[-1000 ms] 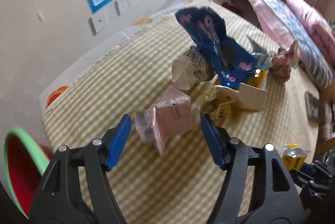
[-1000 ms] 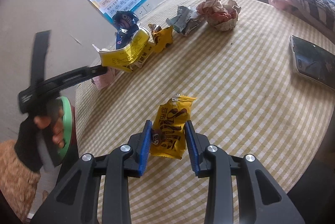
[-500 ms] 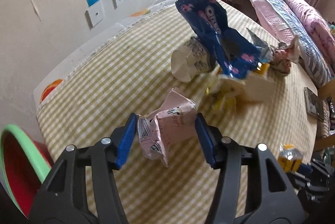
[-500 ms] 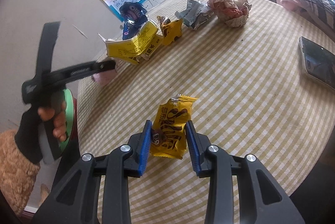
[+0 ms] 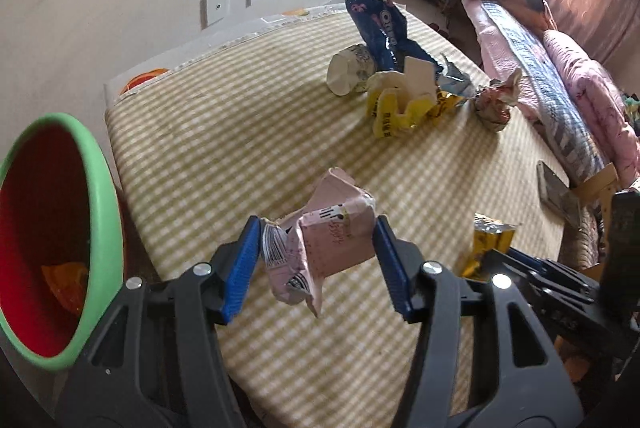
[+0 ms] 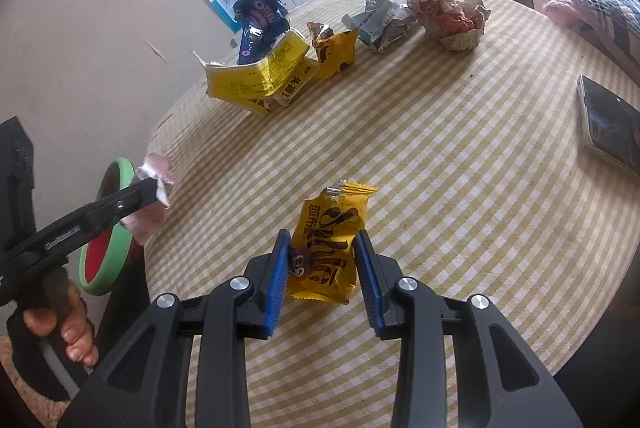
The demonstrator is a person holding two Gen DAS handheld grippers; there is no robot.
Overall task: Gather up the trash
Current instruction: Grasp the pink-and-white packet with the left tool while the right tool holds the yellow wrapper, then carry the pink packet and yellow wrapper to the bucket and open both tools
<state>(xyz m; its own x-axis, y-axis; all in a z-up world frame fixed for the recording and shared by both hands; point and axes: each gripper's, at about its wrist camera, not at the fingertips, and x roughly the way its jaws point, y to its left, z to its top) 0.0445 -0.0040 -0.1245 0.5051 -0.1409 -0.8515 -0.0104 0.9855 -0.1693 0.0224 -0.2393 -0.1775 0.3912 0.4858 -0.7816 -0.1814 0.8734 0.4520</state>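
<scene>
Left gripper (image 5: 316,264) clamps the crumpled pink carton (image 5: 320,248) between both blue pads, lifted off the checked tablecloth (image 5: 240,131) near the green-rimmed bin (image 5: 100,211); the carton's long axis spans the jaws. Right gripper (image 6: 322,280) pinches the yellow snack packet (image 6: 328,248), which points away along the fingers.

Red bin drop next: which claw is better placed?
Left. The left claw holds the pink carton right beside the red bin; the right claw, with the yellow wrapper, is farther away.
</scene>
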